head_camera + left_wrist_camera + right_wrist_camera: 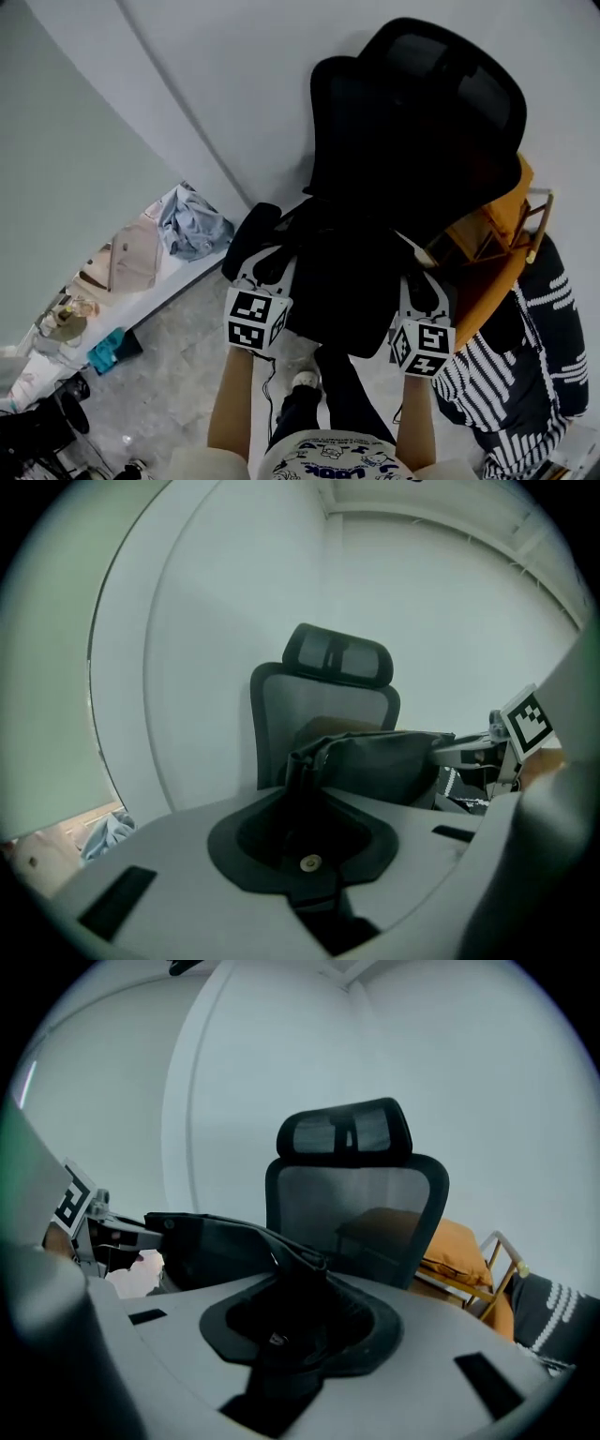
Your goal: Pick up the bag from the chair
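A black bag [342, 281] hangs in the air in front of the black mesh office chair [441, 94], stretched between my two grippers. My left gripper [265, 270] is shut on the bag's left end, where a fold of black fabric [302, 778] runs down between its jaws. My right gripper [422, 289] is shut on the right end, with the bag's edge [298, 1283] pinched between its jaws. In the left gripper view the bag's body [384, 761] hides the chair's seat, and the right gripper [511, 735] shows beyond it. The left gripper [89, 1218] shows in the right gripper view.
An orange cushion [502, 234] rests on a wooden frame right of the chair, with a black-and-white striped cloth [525, 356] below it. Blue fabric [192, 225], a teal box [108, 349] and clutter lie at the left. White wall behind. My shoe [305, 380] is below the bag.
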A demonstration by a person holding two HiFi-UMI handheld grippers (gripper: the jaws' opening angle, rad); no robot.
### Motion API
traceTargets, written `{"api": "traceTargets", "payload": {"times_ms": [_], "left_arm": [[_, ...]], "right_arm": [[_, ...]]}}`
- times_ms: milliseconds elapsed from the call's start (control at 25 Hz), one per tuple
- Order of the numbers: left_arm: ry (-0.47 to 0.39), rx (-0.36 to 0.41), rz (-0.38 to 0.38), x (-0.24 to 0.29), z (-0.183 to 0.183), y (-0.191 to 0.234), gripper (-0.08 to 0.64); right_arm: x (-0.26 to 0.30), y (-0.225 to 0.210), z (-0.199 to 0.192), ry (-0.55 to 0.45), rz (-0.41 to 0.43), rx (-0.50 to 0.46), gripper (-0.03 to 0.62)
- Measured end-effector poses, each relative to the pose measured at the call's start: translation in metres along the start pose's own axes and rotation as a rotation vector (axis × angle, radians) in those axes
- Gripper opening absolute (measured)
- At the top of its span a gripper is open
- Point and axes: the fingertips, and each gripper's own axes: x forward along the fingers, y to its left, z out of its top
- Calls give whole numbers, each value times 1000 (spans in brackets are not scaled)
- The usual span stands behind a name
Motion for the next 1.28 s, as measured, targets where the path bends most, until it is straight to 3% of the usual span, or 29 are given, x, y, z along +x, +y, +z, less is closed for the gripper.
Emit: {"api": "traceTargets", "payload": {"times_ms": [280,560,960,1280], "left_arm": [[-96,4,60,-82,65,-7,75],[-164,25,87,-144,110,-21,74],[-260,23,116,-230,138,-42,72],[-300,67,122,-278,149,-56,71]], "right_arm": [[-66,27,69,-103,14,0,126],[-118,41,113,-184,22,27,126],[-194,66,153,-291,43,-17,124],[-242,81,166,-351,48,-19,123]]}}
